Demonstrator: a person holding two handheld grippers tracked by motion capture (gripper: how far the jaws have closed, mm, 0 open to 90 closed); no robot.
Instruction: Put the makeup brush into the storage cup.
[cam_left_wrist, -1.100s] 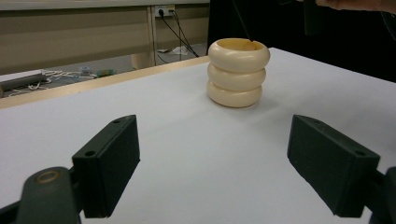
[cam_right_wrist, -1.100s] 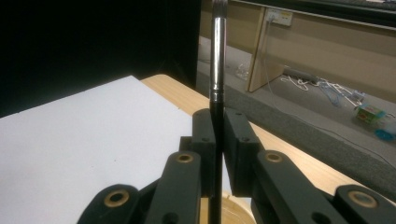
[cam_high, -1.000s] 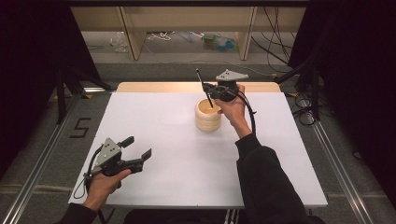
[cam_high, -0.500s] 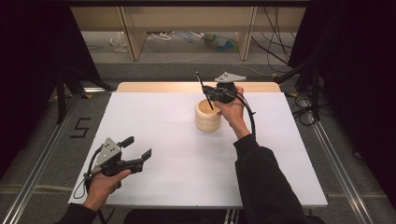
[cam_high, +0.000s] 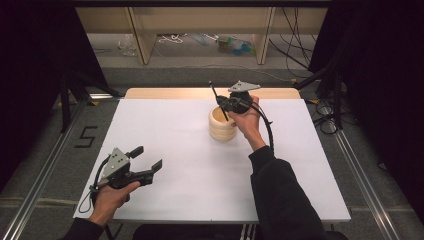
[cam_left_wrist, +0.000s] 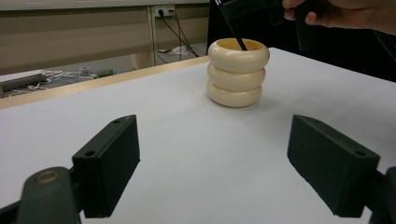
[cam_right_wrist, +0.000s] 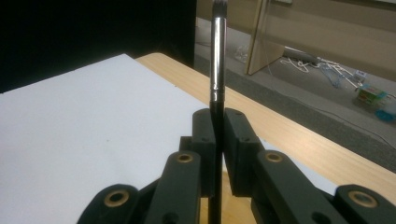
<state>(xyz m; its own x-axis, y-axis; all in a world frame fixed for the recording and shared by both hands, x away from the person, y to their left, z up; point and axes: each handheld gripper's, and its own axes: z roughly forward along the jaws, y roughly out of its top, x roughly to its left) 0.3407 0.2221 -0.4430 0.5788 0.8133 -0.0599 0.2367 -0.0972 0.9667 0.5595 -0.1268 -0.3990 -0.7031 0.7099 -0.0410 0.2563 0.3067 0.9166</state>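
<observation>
A cream pot (cam_high: 221, 125) made of three stacked rings stands upright at the back middle of the white table (cam_high: 175, 130). Just above it my right gripper (cam_high: 226, 103) is shut on a thin black brush (cam_high: 216, 95) with a silver ferrule. The brush leans, and its lower end dips into the pot's mouth. In the right gripper view the jaws (cam_right_wrist: 218, 140) clamp the brush (cam_right_wrist: 218, 51) on its black handle, below the ferrule. At the near left, my left gripper (cam_high: 148, 157) is open and holds nothing. Its view shows the pot (cam_left_wrist: 238, 74) and the brush (cam_left_wrist: 239, 41) beyond its spread jaws (cam_left_wrist: 219, 168).
A bare wooden strip (cam_high: 165, 93) runs along the table's far edge. Behind it are wooden shelf legs (cam_high: 145, 42) and loose cables (cam_high: 295, 35) on the floor. Black curtains close in both sides.
My right gripper has sunk slightly with the brush toward the pot. The left gripper has stayed where it was.
</observation>
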